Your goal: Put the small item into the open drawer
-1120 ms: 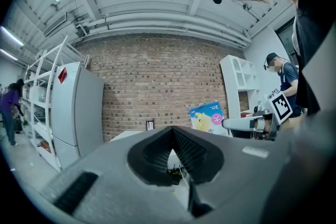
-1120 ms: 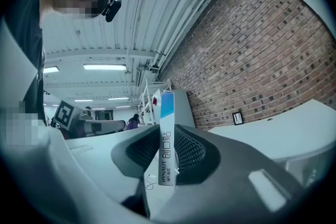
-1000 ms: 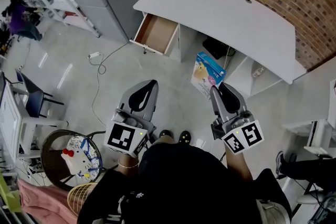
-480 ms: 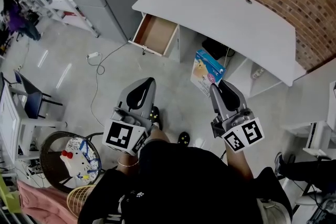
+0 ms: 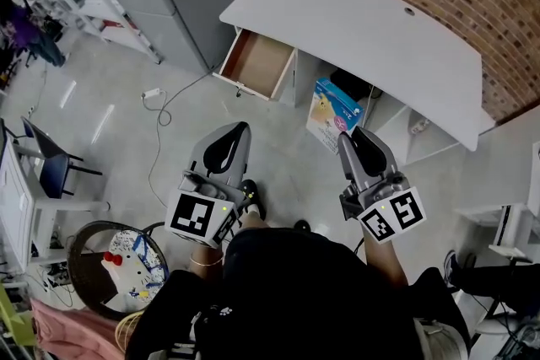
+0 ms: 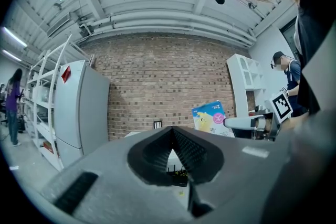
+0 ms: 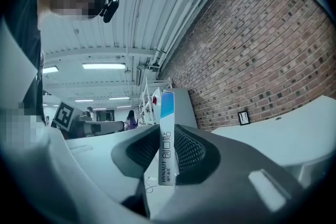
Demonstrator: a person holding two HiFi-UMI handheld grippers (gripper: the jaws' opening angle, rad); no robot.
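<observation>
Both are edging nearer the drawer (image 5: 261, 63): right gripper (image 5: 352, 137) pinching what looks a light, stiff carton (image 7: 167, 139) low between its jaws, left gripper (image 5: 241, 134) closed on nothing.

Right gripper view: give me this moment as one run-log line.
right gripper: shut on flat box | left gripper: shut, empty | drawer: open, empty, not yet reached

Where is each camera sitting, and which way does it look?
Head view: on the person's head, looking steeply down at the desk, open drawer, left gripper, right gripper; dark top and shoe show.
Left gripper view: on that gripper, looking level along shut jaws at the brick wall; dark top at right.
Right gripper view: on that gripper, looking along jaws shut on the box; dark top at left.
Shared: all three show the box.
</observation>
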